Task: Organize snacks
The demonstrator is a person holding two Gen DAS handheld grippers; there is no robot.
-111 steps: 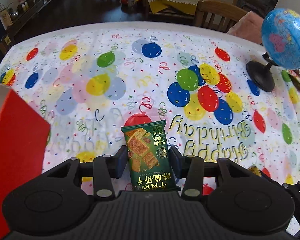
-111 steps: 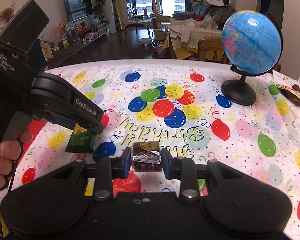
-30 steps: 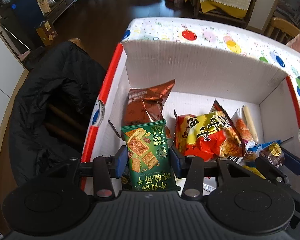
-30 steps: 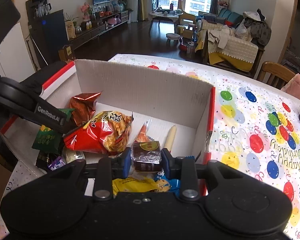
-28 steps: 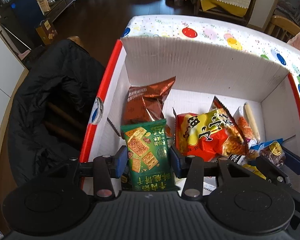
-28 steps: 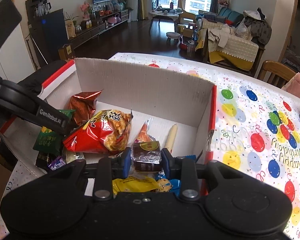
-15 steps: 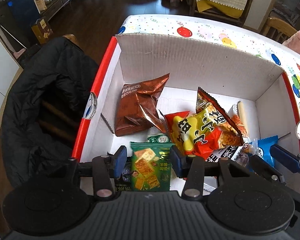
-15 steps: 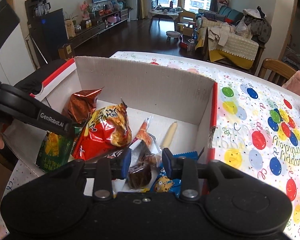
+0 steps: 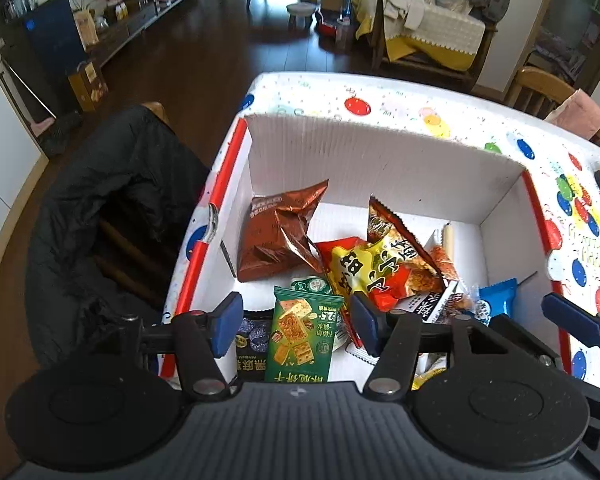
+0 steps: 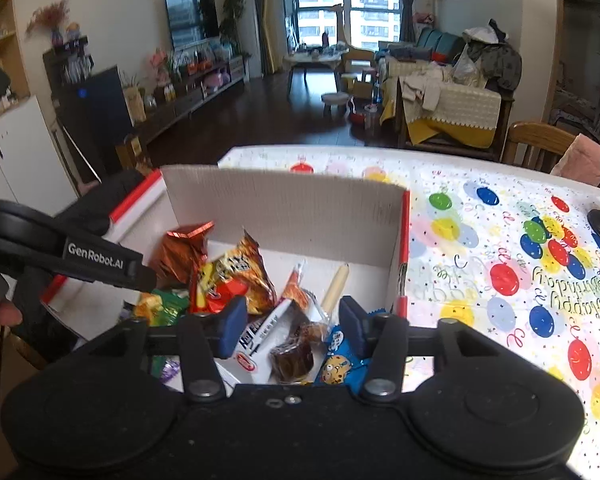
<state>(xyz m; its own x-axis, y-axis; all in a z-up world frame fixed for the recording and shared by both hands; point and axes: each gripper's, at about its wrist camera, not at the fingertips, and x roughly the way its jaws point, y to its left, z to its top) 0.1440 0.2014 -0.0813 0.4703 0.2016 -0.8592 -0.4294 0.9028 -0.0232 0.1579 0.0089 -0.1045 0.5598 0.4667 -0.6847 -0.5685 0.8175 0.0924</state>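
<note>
Though crinkly, foil packets [image 9: 278, 236] in corrugated box [image 9: 380, 160]

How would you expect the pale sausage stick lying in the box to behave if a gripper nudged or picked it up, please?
The sausage stick is slim and round, so a sideways nudge would probably roll it across the cardboard box floor. It looks fairly stiff and light. Its smooth casing may slip between pads, so gripping across its middle seems safest.
</note>
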